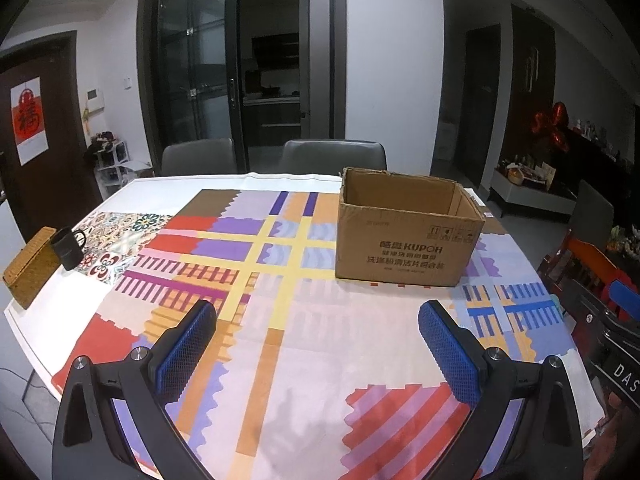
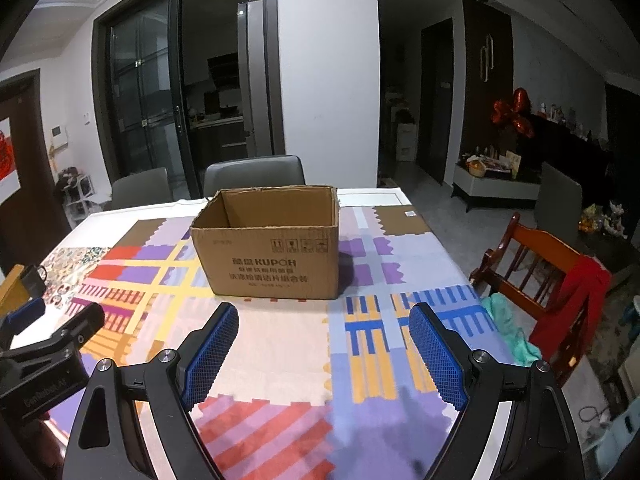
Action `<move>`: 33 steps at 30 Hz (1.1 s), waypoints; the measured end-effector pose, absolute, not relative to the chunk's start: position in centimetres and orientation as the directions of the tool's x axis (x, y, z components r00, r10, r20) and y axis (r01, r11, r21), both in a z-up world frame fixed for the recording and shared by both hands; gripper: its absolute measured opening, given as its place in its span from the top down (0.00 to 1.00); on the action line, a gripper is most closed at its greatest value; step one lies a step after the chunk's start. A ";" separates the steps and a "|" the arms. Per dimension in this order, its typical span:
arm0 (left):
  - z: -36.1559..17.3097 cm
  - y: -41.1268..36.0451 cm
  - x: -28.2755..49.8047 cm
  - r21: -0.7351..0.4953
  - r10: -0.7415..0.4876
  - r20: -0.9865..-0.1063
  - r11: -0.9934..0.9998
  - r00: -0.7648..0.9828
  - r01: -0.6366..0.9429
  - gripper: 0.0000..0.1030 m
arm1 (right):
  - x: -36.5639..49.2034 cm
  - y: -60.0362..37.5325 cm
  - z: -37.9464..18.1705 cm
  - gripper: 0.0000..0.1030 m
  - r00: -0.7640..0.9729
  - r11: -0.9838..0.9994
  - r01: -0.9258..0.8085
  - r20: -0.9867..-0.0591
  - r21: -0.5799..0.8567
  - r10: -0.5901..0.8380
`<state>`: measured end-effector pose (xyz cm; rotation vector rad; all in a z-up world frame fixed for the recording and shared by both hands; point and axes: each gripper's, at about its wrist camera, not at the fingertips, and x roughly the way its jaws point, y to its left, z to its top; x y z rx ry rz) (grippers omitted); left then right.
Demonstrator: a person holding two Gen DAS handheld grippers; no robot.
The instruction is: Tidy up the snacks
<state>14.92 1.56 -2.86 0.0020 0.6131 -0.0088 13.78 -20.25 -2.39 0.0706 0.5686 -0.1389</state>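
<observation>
An open brown cardboard box [image 1: 404, 240] marked KUPOH stands upright on the patterned tablecloth [image 1: 280, 320], at the far right in the left wrist view. It also shows in the right wrist view [image 2: 272, 252], straight ahead. Its inside looks empty from here. No snacks are in view. My left gripper [image 1: 318, 344] is open and empty, held above the cloth near the front of the table. My right gripper [image 2: 324, 344] is open and empty, in front of the box. The left gripper's body [image 2: 44, 356] shows at the left edge of the right wrist view.
A black mug [image 1: 68, 248] and a woven basket box [image 1: 30, 266] stand at the table's left edge. Grey chairs [image 1: 334, 156] stand behind the table. A wooden chair [image 2: 548, 276] with red cloth stands to the right.
</observation>
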 end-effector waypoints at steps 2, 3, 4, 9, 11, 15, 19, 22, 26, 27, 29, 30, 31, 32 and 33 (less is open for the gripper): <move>-2.7 1.7 14.2 0.006 0.005 -0.564 1.000 0.826 -0.002 0.00 | 13.3 -20.2 -2.5 0.15 0.836 0.988 0.152 -0.538 0.032 -0.111; -2.7 1.8 14.0 0.009 0.009 -0.560 1.000 0.829 -0.004 0.00 | 13.1 -20.2 -2.5 0.15 0.836 0.988 0.152 -0.537 0.035 -0.110; -2.6 2.0 13.7 0.005 0.012 -0.552 1.000 0.834 -0.011 0.00 | 12.9 -20.1 -2.6 0.15 0.837 0.988 0.151 -0.537 0.038 -0.108; -2.5 2.4 12.7 0.008 0.019 -0.540 1.000 0.841 -0.018 0.00 | 12.1 -20.0 -2.6 0.15 0.838 0.987 0.153 -0.536 0.049 -0.103; -2.6 2.5 12.4 0.006 0.016 -0.546 1.000 0.838 -0.015 0.00 | 11.7 -19.9 -2.6 0.15 0.840 0.987 0.151 -0.533 0.052 -0.101; -2.7 2.5 11.6 0.011 0.015 -0.543 1.000 0.840 -0.011 0.00 | 11.0 -19.8 -2.7 0.15 0.845 0.986 0.153 -0.525 0.058 -0.100; -3.0 2.4 11.3 0.010 0.011 -0.547 1.000 0.837 -0.007 0.00 | 10.6 -19.9 -3.0 0.15 0.840 0.986 0.156 -0.534 0.065 -0.097; -3.1 2.4 11.1 0.011 0.008 -0.550 1.000 0.835 -0.002 0.00 | 10.1 -20.1 -3.1 0.15 0.839 0.985 0.163 -0.534 0.062 -0.105; -3.0 2.1 11.0 0.013 0.006 -0.548 1.000 0.837 0.001 0.00 | 9.6 -20.2 -2.9 0.15 0.844 0.983 0.172 -0.523 0.058 -0.116; -3.0 2.2 10.9 0.013 0.006 -0.547 1.000 0.837 0.001 0.00 | 9.6 -20.2 -2.9 0.15 0.845 0.983 0.173 -0.521 0.059 -0.118; -3.0 2.2 11.0 0.007 0.001 -0.550 1.000 0.835 0.003 0.00 | 9.5 -20.3 -2.9 0.15 0.845 0.982 0.177 -0.521 0.062 -0.120; -3.0 2.2 11.0 0.008 0.002 -0.551 1.000 0.835 0.003 0.00 | 9.5 -20.3 -2.9 0.15 0.845 0.982 0.179 -0.521 0.062 -0.121; -3.0 2.1 11.0 0.009 0.001 -0.552 1.000 0.834 0.005 0.00 | 9.5 -20.3 -2.9 0.15 0.846 0.982 0.177 -0.520 0.063 -0.119; -3.0 2.1 11.1 0.009 -0.001 -0.553 1.000 0.833 0.007 0.00 | 9.4 -20.3 -2.9 0.15 0.847 0.982 0.177 -0.519 0.063 -0.119; -3.1 2.1 11.1 0.008 -0.003 -0.554 1.000 0.832 0.008 0.00 | 9.5 -20.3 -2.9 0.15 0.846 0.982 0.177 -0.519 0.062 -0.119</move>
